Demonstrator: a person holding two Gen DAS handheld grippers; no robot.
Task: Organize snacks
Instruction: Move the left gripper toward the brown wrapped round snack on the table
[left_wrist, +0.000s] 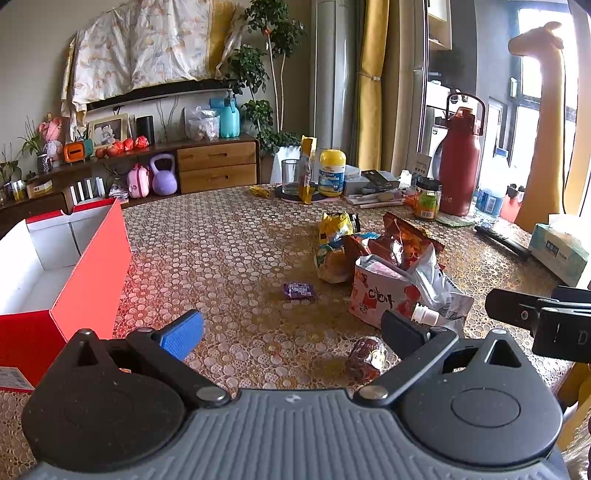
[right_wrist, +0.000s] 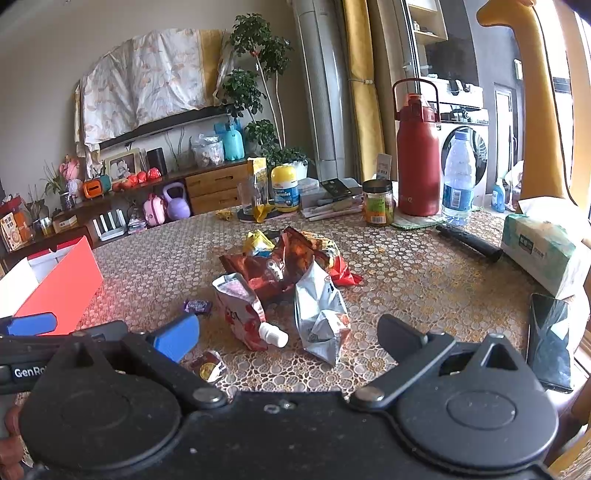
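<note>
The snacks (right_wrist: 284, 280) lie in a messy pile in the middle of the worktop (left_wrist: 221, 240). The red box (left_wrist: 74, 280) stands well to the left of the pile, open on top, and nothing shows inside it. I think the snacks are meant to go in there.

A white pouch (right_wrist: 242, 314) with a cap and a silver bag (right_wrist: 321, 317) are at the near edge of the pile. A small purple candy (left_wrist: 299, 290) lies alone between the pile and the box. A round wrapped sweet (left_wrist: 365, 356) lies just in front of the pile.

The left hand-held gripper (left_wrist: 291, 332) is wide open and holds nothing. The right hand-held gripper (right_wrist: 288, 338) is wide open and empty too. Both hang just in front of the pile.

A good way is to take one snack at a time. Start with the near ones, like the pouch or the round sweet. Pinch a bag by a flat edge, so it does not slip or pop. Lift it clear before moving it over to the box.

Some things are hard to see. The bags at the back of the pile hide each other, so I cannot count them. The box's left side is cut off. The gripper bodies cover the near worktop. The writing on the bags is too small to read.
</note>
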